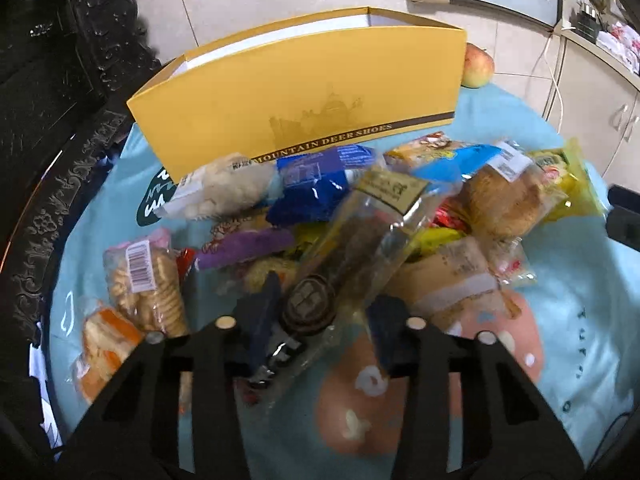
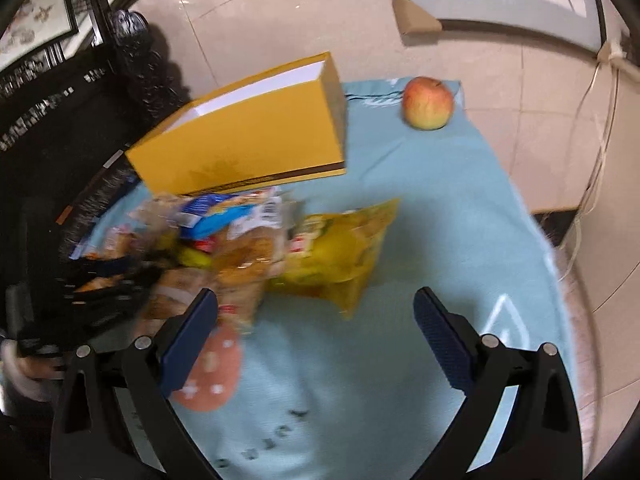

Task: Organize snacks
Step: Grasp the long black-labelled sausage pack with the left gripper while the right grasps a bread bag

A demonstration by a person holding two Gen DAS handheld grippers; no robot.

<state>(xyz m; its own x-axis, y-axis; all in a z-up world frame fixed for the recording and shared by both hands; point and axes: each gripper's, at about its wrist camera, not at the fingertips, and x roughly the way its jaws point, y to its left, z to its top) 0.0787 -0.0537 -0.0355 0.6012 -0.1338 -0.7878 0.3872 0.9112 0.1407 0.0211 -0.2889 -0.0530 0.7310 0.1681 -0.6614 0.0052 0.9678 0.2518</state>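
Already my left gripper [image 1: 324, 316] had its two blue fingers [image 1: 266, 312] on either side of the near end of a long clear packet of dark snack [image 1: 352, 248]; they stood part closed around it, though I could not tell whether the pads were truly pressing the film or only flanking it. That packet lay on top of the heap of snacks [image 1: 304, 216], slanting away from my fingers toward the yellow shoe box [image 1: 304, 92] that stood open just beyond the pile. To the left of my fingers sat a clear bag of round biscuits [image 1: 140, 284], and further ahead a blue packet [image 1: 316, 188]. I judged the clear packet light, crinkly and slippery, its contents brittle, so a gentle pinch across the firm, filled part seemed wiser than on the loose sealed end, where film would slide out. My right gripper [image 2: 316, 344] was spread wide and held nothing, hovering over bare blue cloth [image 2: 400, 240]; the yellow bag [image 2: 344, 256] lay just ahead between its fingers, soft and puffy by the look of it, best taken by its middle. An apple [image 2: 428, 102] rested well beyond, beside the box's far corner, apart from the pile.
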